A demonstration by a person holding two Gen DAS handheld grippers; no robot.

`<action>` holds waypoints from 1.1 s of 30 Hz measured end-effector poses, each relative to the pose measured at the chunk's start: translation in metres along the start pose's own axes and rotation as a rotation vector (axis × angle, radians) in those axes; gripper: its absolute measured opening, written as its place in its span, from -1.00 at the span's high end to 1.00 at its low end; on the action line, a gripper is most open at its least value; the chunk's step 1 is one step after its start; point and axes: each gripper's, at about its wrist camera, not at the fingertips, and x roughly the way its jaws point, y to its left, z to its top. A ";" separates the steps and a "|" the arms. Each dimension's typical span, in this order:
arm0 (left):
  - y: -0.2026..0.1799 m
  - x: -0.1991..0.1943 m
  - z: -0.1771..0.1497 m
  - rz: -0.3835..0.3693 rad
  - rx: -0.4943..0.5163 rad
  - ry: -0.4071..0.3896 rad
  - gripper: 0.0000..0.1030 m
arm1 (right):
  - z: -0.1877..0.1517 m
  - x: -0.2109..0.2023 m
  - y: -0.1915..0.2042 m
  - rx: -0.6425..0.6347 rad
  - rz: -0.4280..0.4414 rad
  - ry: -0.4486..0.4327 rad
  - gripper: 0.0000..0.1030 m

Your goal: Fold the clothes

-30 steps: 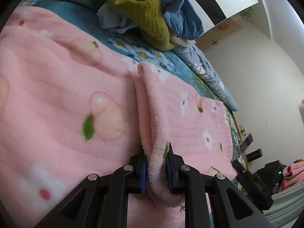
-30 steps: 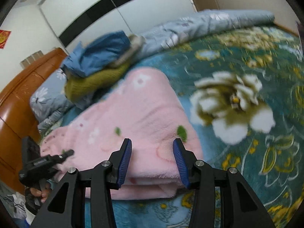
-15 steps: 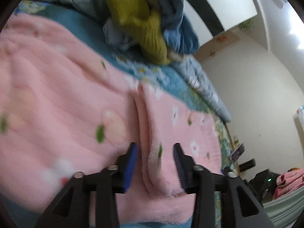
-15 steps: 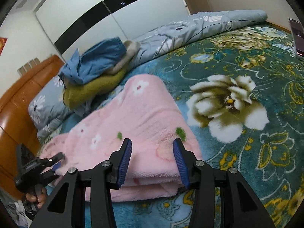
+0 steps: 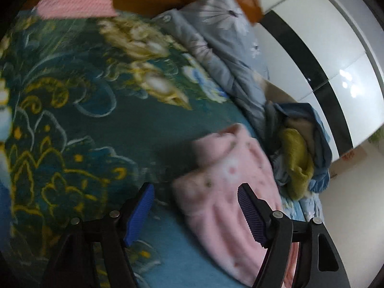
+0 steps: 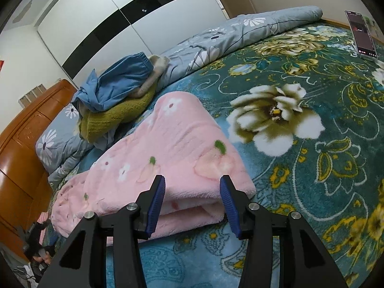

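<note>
A pink fleece garment (image 6: 168, 158) with flower and peach prints lies folded in layers on the green flowered bedspread (image 6: 312, 124). My right gripper (image 6: 193, 206) is open and empty, its jaws just in front of the fold's near edge. In the blurred left wrist view the same pink garment (image 5: 228, 192) lies ahead and to the right. My left gripper (image 5: 195, 213) is open wide and empty, off the cloth, with its right finger over the garment's edge.
A pile of blue and olive clothes (image 6: 120, 96) sits behind the pink garment, also in the left wrist view (image 5: 300, 153). A rolled grey flowered quilt (image 6: 240, 31) lines the far side. A phone (image 6: 362, 36) stands at far right. A wooden headboard (image 6: 21, 144) is at left.
My left gripper let go of the pink fold, opened wide and swung away to the left. My right gripper stayed open and drew back slightly from the garment.
</note>
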 end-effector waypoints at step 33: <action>-0.254 -0.028 -0.039 -0.391 0.623 0.038 0.50 | 0.000 -0.003 -0.026 0.060 0.027 -0.012 0.05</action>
